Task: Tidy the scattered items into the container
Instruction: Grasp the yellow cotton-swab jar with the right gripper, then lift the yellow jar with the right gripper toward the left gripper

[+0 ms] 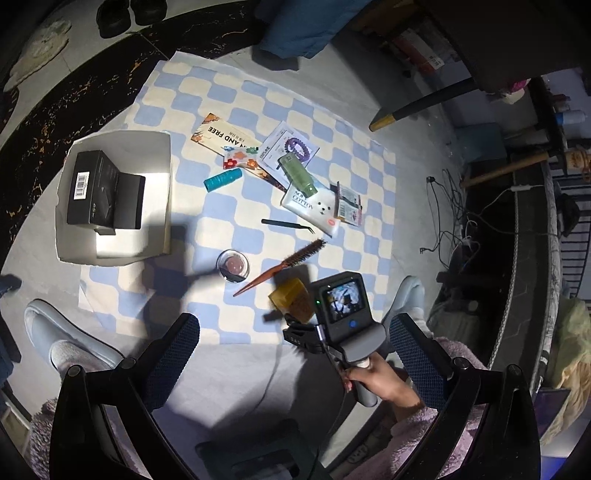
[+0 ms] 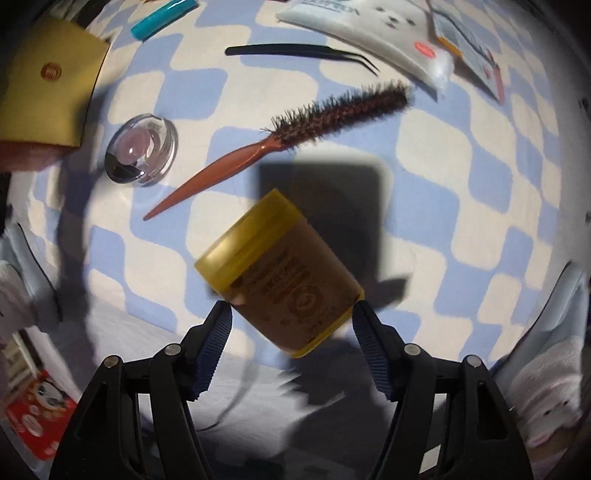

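Note:
A white open box (image 1: 162, 155) stands at the left of the blue-checked cloth (image 1: 207, 92), with a black carton (image 1: 99, 192) inside it. My left gripper (image 1: 295, 350) hangs open above the cloth's near edge, nothing between its fingers (image 1: 173, 354). A yellow-lidded amber jar (image 2: 280, 273) lies tilted on the cloth near that edge. My right gripper (image 2: 291, 314) points straight down over it, open, with its tips flanking the jar's base; the jar is blurred. A hairbrush (image 2: 295, 125), a clear round compact (image 2: 142, 149), black tweezers (image 2: 295, 50) and a teal tube (image 2: 162, 18) lie beyond.
Further back on the cloth lie a green bottle (image 1: 297, 174), a cotton-pad pack (image 1: 314, 208), a sachet (image 1: 349, 205), a booklet (image 1: 221, 136) and a packet of purple hair ties (image 1: 291, 147). Pale slippers (image 1: 55, 332) flank the cloth's near edge. Cables (image 1: 450, 221) trail at the right.

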